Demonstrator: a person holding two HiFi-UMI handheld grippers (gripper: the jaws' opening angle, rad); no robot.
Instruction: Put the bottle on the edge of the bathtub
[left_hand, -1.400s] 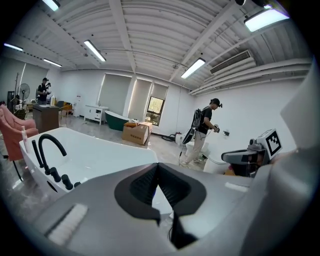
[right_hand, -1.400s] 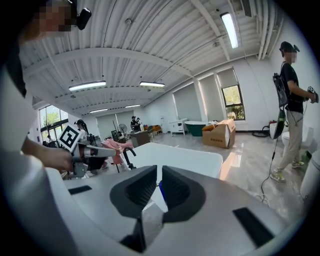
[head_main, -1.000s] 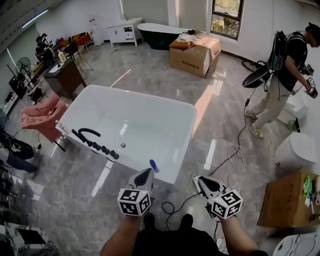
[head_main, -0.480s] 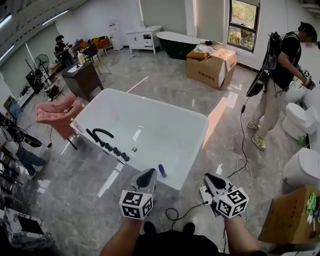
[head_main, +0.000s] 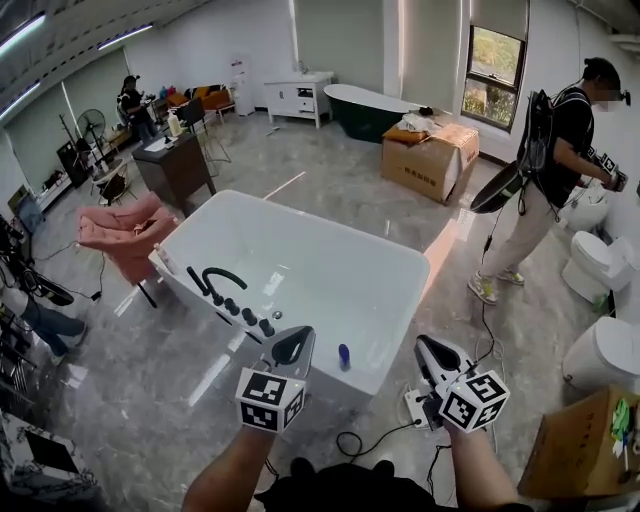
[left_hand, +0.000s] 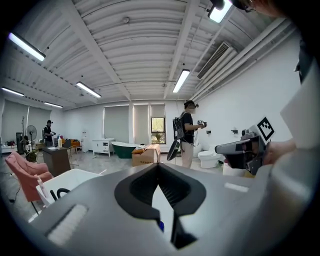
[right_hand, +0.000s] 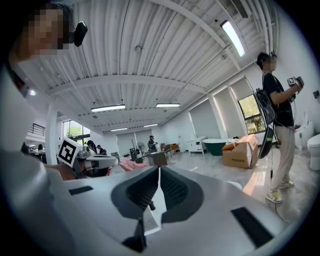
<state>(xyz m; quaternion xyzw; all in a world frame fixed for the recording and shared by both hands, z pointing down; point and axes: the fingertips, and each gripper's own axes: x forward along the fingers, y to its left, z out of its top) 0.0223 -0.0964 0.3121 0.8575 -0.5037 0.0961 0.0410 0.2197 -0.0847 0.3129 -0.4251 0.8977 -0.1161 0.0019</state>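
A small blue bottle stands upright on the near rim of the white bathtub. It also shows as a blue sliver low between the jaws in the left gripper view. My left gripper is held up just left of the bottle, apart from it, jaws shut and empty. My right gripper hovers to the bottle's right, beyond the tub's corner, also shut with nothing in it. A black faucet sits on the tub's left rim.
A person stands at the right near two toilets. A cable and power strip lie on the floor by the tub. Cardboard boxes, a pink chair and a dark desk stand around.
Both grippers have risen together, still shut, and now point more level. The head view has tilted up toward the room. The blue bottle stays on the tub's rim.
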